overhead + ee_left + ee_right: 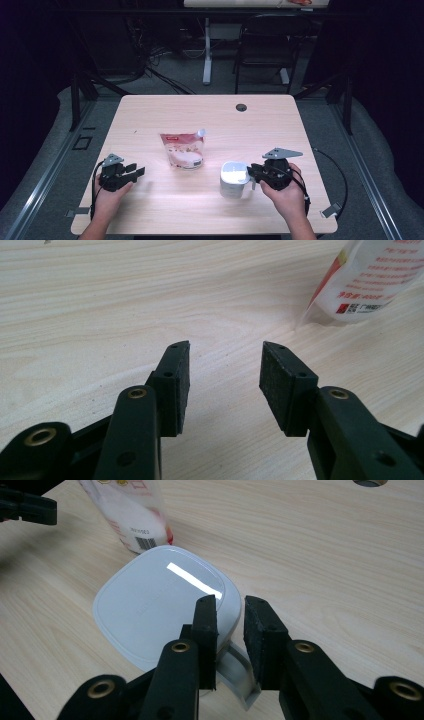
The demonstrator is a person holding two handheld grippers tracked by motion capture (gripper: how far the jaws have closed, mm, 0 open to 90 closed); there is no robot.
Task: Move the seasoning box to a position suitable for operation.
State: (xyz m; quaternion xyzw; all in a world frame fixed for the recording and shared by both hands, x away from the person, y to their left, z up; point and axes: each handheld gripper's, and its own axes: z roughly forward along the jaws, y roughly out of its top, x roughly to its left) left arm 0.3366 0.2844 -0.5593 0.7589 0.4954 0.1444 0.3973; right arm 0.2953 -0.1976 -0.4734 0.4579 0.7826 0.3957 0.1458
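My right gripper [231, 605] squeezes the handle [239, 672] of the white jug [233, 178], lower right. My left gripper [136, 171], lower left, stands apart, holding nothing.

Pale wooden tabletop [150, 115] on grey floor [175, 75]; at twelve o'clock a white desk leg [207, 50], at one o'clock a black chair [265, 45], surroundings dark.

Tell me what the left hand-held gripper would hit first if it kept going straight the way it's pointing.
Probably bare table for a stretch. The left hand-held gripper has open jaws aimed over wood, with the pouch off to one side of that line; it might clip the pouch's bottom edge, but depth is unclear.
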